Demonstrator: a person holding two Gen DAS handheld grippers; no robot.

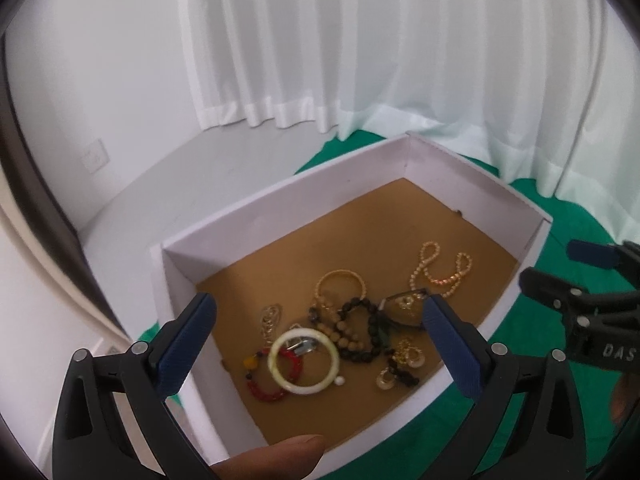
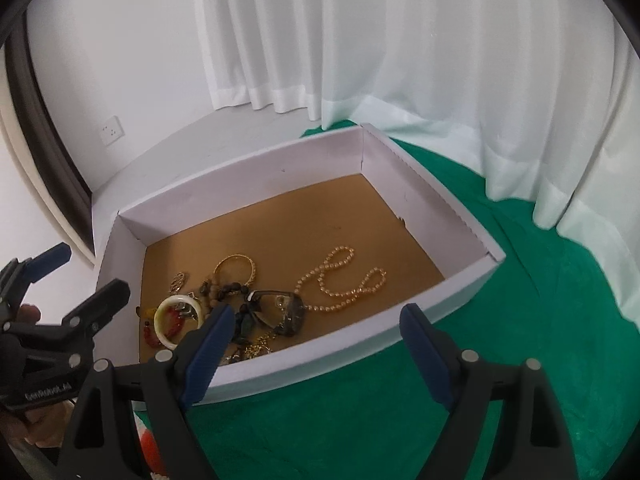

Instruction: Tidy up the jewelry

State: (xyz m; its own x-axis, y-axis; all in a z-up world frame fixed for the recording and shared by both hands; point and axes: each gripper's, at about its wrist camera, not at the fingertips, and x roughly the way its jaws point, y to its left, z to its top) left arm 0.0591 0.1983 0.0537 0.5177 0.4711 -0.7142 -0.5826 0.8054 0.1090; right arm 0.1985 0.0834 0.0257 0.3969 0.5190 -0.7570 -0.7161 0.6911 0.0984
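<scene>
Hovering over white box [image 1: 280, 208] — left gripper [image 1: 320, 336] and right gripper [image 2: 316, 344] both jaws apart, empty. Jewelry heap [image 1: 348, 332] tangled on box floor; next move — likely single out white bangle [image 1: 304, 360].

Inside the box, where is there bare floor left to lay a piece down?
The brown cardboard floor is bare across the far half of the white box, between its back wall and the pearl bead necklace. The near left corner is crowded: cream bangle, gold bracelet, dark bead strand, sunglasses.
</scene>
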